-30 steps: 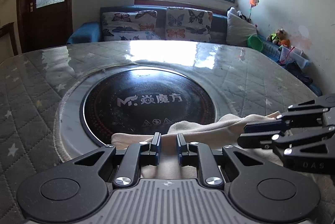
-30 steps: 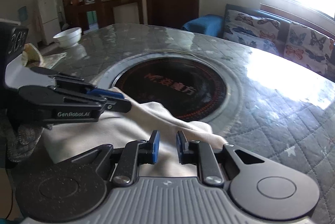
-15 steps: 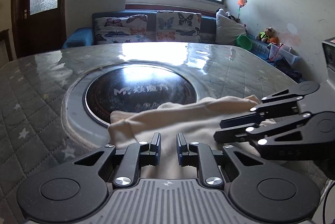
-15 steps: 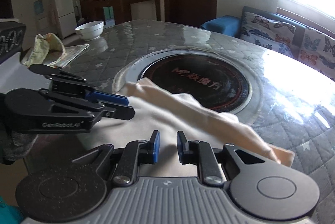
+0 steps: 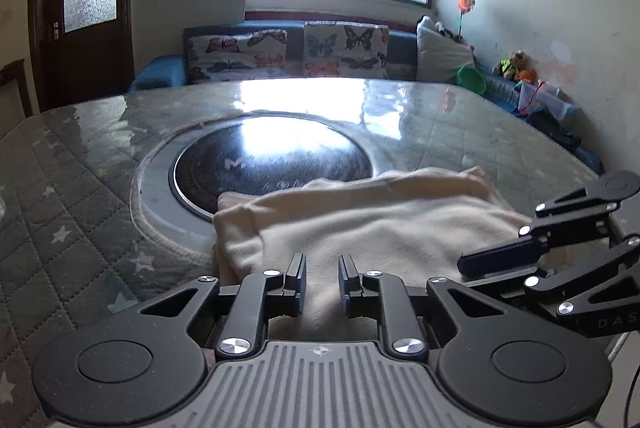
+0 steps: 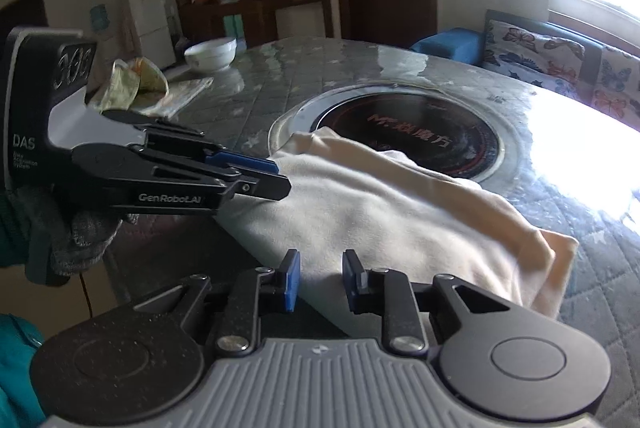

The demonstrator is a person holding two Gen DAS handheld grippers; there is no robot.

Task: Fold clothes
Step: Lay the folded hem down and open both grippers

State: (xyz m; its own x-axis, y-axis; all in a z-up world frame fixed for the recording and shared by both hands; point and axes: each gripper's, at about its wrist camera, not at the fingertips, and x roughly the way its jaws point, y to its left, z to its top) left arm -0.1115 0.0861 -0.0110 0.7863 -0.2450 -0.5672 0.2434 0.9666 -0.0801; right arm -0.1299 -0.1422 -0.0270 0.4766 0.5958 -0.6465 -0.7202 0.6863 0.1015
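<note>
Left to right on the grey quilted star-pattern table cover under clear plastic: round black glass induction hob with a grey ring, set into the middle of the table. Cream soft-knit garment lies folded into a long band at the near table edge, its far edge overlapping the near rim of the hob, its near edge hanging over the table edge.

Left gripper, black two-finger with blue pads: jaws parted, a clear gap between them, nothing pinched. It hovers at the near edge of the garment, towards its left end. In the right wrist view the same gripper comes in from the left, held by a hand in a grey knit glove, tips over the garment's left end; can't tell whether they touch the cloth.

Right gripper, same build: jaws parted, gap visible, nothing held. It sits over the garment's near edge where the cloth drops off the table. In the left wrist view it enters from the right, fingers over the garment's right part.

Garment's right end shows stacked layers, lying flat on the cover.

Background, far left of the table: crumpled pale yellow-green cloth, then a white ceramic bowl
</note>
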